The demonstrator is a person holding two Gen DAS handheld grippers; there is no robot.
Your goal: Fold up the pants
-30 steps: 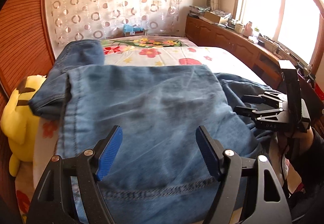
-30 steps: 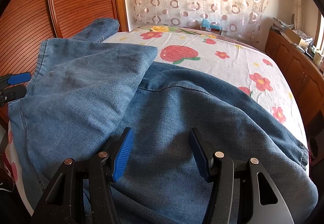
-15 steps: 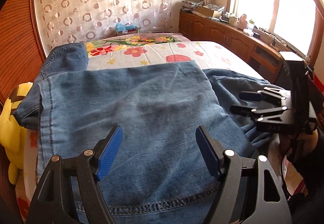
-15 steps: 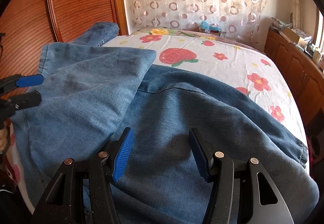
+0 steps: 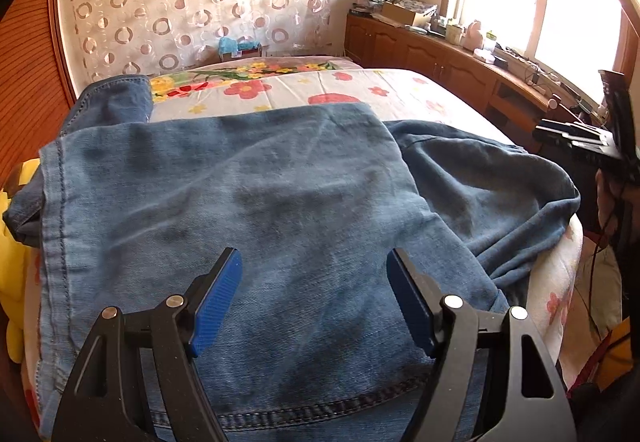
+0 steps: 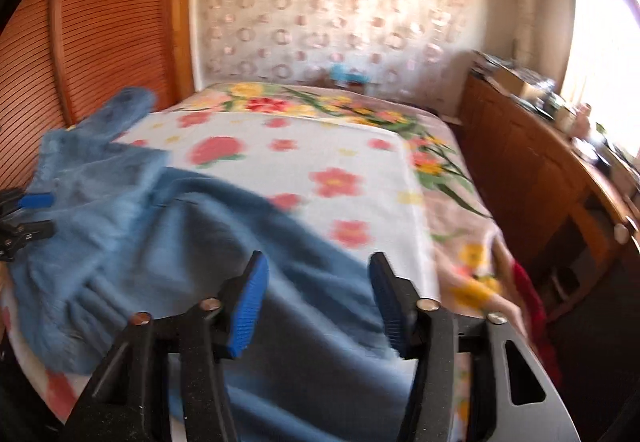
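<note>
Since a second ago your right claw [image 6: 318, 300] has swung off toward the bed's right side, and your left claw [image 5: 314, 300] has drawn back a little; both kept their jaws wide and hold nothing.

Left wrist view: the jeans [image 5: 248, 226] lie flat on the bed [image 5: 400, 90] straight ahead of your left claw, folded panel on top, hem stitching just under the fingers [image 5: 218, 298]; the darker bunched half spills off to the right, toward your right claw at the frame's edge.

Right wrist view: blurred; the jeans run from lower centre up to the left, long axis slanting away leftward; the near edge sits under the open jaws; your left claw shows at far left, beside the folded part; I judge the right one nearer the loose half.
</note>
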